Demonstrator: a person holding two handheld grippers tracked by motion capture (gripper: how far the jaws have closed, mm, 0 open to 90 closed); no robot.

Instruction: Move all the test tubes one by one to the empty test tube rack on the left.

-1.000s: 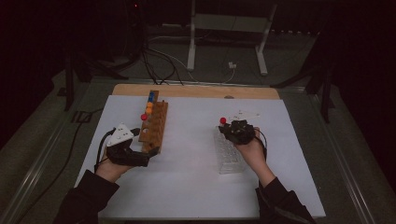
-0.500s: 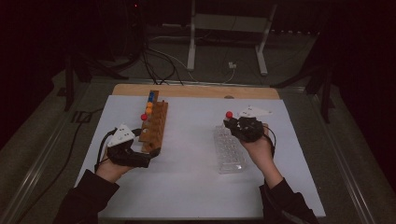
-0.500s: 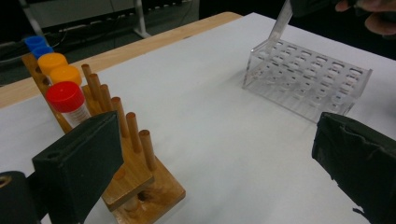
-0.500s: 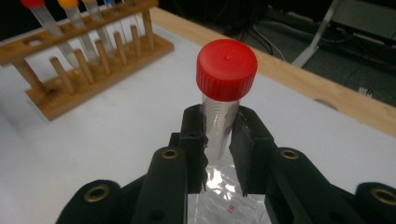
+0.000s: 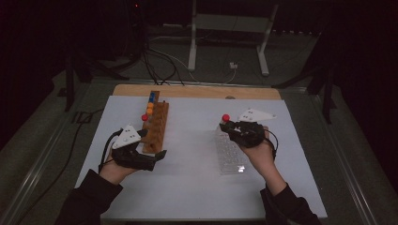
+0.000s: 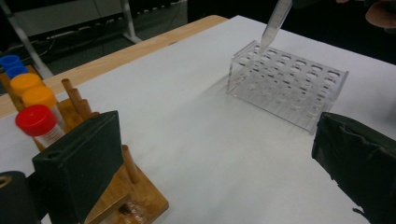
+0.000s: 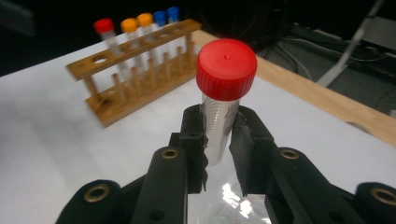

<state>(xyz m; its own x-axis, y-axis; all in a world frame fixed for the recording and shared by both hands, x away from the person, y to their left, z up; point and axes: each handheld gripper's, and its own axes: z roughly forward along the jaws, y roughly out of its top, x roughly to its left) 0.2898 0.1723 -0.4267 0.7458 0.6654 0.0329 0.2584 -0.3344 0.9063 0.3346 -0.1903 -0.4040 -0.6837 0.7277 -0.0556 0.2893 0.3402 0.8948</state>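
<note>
My right tongs [image 7: 218, 140] are clamped on a clear plastic tube with a red screw cap [image 7: 226, 70]; the two black jaws press its ribbed wall from both sides just below the cap, and the tube stands roughly upright between them. In the high view the right tongs [image 5: 231, 126] sit over the far end of the clear acrylic rack [image 5: 230, 154], with the red cap showing at their front. In the left gripper view the tube's pointed tip [image 6: 273, 28] hangs right over a corner hole at the far end of the clear rack [image 6: 287, 86]; whether the tip touches the rack I cannot tell. The holes of that rack that I can see hold no tubes.

My left tongs [image 5: 157, 157] are apart, with nothing between the jaws. They rest low on the white sheet that covers the worktop [image 5: 197, 187], at the near end of the wooden rack [image 5: 157, 129]. In the left gripper view one jaw stands just beside the wooden rack's near corner [image 6: 135, 196].

The wooden rack carries five capped tubes in a row: one with a red cap [image 6: 36, 120] nearest me, then two with orange caps [image 6: 32, 91], then two with blue caps [image 6: 11, 65] at the far end. The two racks lie well apart, with bare white sheet between them
</note>
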